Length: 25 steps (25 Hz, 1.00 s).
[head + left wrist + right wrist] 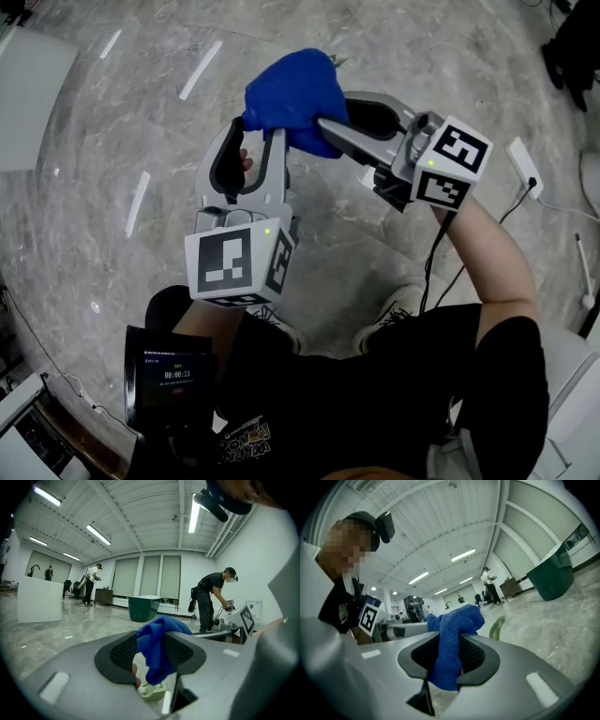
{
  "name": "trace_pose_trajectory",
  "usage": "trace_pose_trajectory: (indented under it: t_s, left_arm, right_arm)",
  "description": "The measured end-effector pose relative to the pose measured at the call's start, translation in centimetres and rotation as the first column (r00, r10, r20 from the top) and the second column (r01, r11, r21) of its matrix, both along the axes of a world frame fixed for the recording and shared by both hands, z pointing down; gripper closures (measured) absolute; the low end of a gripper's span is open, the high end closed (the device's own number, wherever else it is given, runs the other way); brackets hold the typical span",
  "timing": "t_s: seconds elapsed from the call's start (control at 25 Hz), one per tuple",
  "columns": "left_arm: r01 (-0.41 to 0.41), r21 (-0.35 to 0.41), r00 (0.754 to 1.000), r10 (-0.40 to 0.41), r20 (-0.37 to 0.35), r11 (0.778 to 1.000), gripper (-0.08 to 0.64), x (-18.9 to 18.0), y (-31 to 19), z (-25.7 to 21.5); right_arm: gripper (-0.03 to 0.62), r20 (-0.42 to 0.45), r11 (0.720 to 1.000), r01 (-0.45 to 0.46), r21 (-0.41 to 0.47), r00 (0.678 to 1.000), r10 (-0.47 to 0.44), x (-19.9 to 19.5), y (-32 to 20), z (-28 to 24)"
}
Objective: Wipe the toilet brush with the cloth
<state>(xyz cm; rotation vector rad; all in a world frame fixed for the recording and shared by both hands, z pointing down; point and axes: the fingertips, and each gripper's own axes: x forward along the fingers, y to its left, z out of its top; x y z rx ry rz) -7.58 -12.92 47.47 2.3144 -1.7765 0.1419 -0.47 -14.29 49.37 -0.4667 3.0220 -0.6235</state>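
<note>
A blue cloth [291,89] hangs bunched between the two grippers, held up over the floor. My right gripper [326,114] is shut on the blue cloth [450,644], with its pads pinching a fold. My left gripper [258,131] points at the same bundle, and the cloth [161,644] fills the space by its right pad. A small pinkish piece against its left pad looks like the end of the toilet brush, and the cloth hides the rest of the grip. A green bit of the brush [333,62] peeks out past the cloth, and the right gripper view shows the brush [498,626] too.
A pale green holder [153,691] sits on the marble floor below the left jaws. A white power strip [523,164] with cables lies at the right, and a white block [28,94] stands at the left. In the hall there is a dark green tub [144,607] and several people.
</note>
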Motion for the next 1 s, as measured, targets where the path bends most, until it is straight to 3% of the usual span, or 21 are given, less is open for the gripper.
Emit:
trace_pose_trajectory:
  t_s: [0.16,0.32,0.4,0.56,0.68,0.88,1.0]
  left_arm:
    - [-0.005,-0.02,1.0,0.005,0.025,1.0,0.372,0.6,-0.1,1.3]
    - [-0.035,0.007,0.998,0.034,0.052,0.999,0.383,1.4,0.2,0.9]
    - [-0.049,0.019,0.997,0.047,0.063,0.999,0.383,1.7,0.3,0.6]
    - [-0.057,0.019,0.996,0.056,0.064,0.998,0.383,1.9,0.5,0.6]
    - [-0.044,0.01,0.998,0.043,0.049,0.999,0.383,1.4,0.4,0.4]
    - [-0.026,-0.021,0.999,0.027,0.034,0.999,0.383,1.0,0.2,1.1]
    - [-0.026,-0.034,0.998,0.028,0.048,0.999,0.383,1.1,0.3,1.7]
  right_arm:
    - [0.472,-0.135,0.999,0.045,-0.031,0.99,-0.048,0.6,1.2,6.3]
    - [0.474,-0.085,0.981,0.022,-0.191,0.996,-0.039,1.8,0.5,9.5]
    - [0.474,-0.145,0.977,0.024,-0.213,0.988,-0.056,2.1,0.6,12.2]
    - [0.473,-0.379,0.974,0.027,-0.225,0.918,-0.113,4.3,2.1,20.0]
    - [0.474,-0.514,0.959,-0.061,-0.276,0.853,-0.094,8.6,1.6,25.6]
    - [0.472,-0.651,0.894,-0.365,-0.259,0.75,0.118,16.2,-2.8,31.0]
    - [0.472,-0.665,0.865,-0.456,-0.211,0.715,0.214,16.0,-6.2,31.1]
